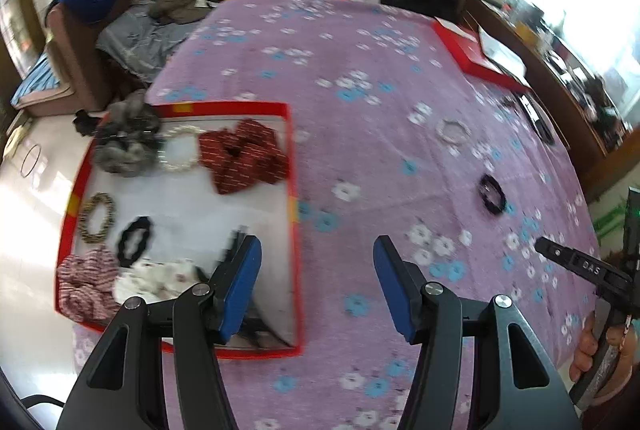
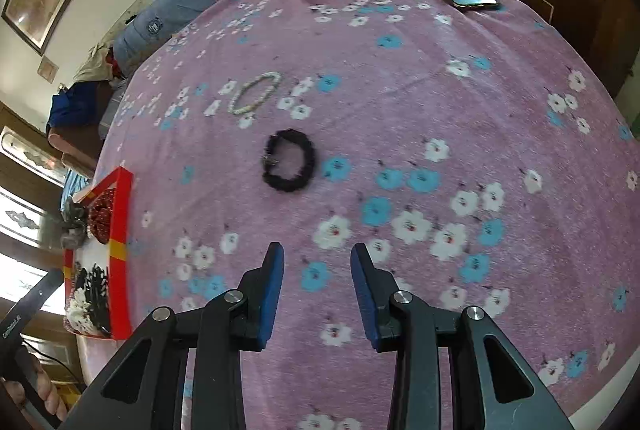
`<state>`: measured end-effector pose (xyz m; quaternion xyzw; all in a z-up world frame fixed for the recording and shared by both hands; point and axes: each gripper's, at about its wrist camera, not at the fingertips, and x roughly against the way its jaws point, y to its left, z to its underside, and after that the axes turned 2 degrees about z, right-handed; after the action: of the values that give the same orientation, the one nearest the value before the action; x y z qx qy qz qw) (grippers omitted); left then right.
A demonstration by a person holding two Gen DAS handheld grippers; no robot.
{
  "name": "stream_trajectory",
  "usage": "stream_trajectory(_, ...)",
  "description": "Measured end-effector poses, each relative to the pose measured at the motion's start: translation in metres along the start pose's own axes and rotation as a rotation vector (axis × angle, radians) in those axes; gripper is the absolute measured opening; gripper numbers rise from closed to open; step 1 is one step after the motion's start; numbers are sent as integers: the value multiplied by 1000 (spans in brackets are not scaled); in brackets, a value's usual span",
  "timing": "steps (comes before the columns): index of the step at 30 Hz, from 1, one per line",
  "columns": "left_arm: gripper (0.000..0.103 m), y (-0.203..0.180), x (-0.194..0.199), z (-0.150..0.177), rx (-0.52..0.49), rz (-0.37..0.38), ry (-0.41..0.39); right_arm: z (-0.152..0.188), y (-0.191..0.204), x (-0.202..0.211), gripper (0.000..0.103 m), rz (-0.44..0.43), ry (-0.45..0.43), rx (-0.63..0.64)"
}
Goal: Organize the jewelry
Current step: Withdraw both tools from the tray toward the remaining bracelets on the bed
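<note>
While "DAS" reads in pale letters on the right gripper (image 1: pixel 576 264) as seen from the left wrist, nothing else is legible. Both the right gripper and the left gripper (image 1: pixel 318 290) hold their blue-padded jaws apart, empty. A fuzzy black ring-shaped hair tie (image 2: pixel 289 160) and a pale beaded bracelet (image 2: pixel 255 93) lie apart on the pink flowered fleece blanket (image 2: pixel 400 117). Only the left wrist view shows inside the red-rimmed shallow box (image 1: pixel 291 197) (white-floored): a dark red dotted fabric scrunchie (image 1: pixel 244 155), a grey one, and a leopard-print loop (image 1: pixel 97 218).
</note>
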<state>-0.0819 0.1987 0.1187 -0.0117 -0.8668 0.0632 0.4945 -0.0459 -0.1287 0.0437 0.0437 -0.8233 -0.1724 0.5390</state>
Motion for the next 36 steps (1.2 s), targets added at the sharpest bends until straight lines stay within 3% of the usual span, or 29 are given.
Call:
stream_trajectory(6,57,-30,-3,4,-32,-6,13,-4,-7,-4,37,4,-2,43)
stream_trajectory(18,57,-68,-11,0,7,-77,4,-27,-23,-10,42,3,27,129)
stream_trajectory(24,58,-95,-15,-3,-18,-206,-86,-36,-36,-10,42,32,43,176)
stream_trajectory(26,65,-100,-18,-5,-21,-232,-95,-40,-41,-11,42,38,47,184)
stream_trajectory(31,69,-101,-30,-5,35,-182,-54,-47,-53,-14,42,45,55,194)
stream_trajectory(36,69,-104,-41,-7,29,-195,-14,-53,-52,-19,42,38,49,225)
